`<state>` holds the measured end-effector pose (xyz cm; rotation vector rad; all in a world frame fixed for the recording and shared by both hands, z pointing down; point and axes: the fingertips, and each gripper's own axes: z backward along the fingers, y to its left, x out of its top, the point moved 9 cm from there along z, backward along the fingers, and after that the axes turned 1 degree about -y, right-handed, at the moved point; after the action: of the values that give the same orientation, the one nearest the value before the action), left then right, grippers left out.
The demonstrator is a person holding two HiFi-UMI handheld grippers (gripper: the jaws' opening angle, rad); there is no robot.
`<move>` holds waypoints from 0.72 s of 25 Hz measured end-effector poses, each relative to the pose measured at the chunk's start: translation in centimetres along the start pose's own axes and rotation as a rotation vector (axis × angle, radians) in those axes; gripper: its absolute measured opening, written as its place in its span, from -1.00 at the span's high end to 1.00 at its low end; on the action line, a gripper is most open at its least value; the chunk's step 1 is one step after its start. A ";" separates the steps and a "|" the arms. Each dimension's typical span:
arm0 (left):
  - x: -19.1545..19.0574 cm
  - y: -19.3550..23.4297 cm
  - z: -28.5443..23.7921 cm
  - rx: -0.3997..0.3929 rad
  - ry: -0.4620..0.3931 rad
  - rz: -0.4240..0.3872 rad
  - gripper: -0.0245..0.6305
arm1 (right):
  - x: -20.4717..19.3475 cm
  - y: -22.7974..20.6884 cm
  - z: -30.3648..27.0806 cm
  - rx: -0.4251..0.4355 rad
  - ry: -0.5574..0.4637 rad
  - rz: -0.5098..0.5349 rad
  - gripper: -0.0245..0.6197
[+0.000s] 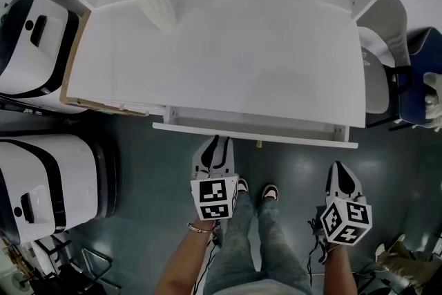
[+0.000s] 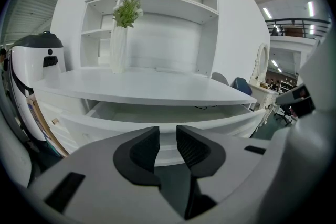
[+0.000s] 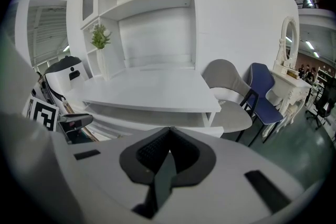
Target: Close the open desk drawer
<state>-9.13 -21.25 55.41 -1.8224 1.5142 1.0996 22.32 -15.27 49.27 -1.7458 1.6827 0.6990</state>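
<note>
The white desk has its shallow drawer pulled out a little toward me; the front panel runs across the head view. My left gripper hangs just in front of the left half of that panel, and whether it touches I cannot tell. Its jaws stand a little apart with nothing between them. In the left gripper view the drawer front fills the space just beyond the left gripper. My right gripper is below the drawer's right end, apart from it. The right gripper is shut and empty.
A white vase with a green plant stands at the desk's back left. Two white machines flank the left side, with a cardboard sheet against the desk. A grey chair and a blue chair stand at right. A person's shoes are on the floor.
</note>
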 end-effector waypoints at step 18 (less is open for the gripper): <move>1.6 0.1 -2.3 0.035 -0.004 -0.001 0.58 | 0.8 -0.2 -1.4 0.003 0.010 -0.007 0.90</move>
<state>-8.58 -23.96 55.29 -1.7962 1.5210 1.0690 22.51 -16.85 49.64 -1.7552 1.6830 0.6853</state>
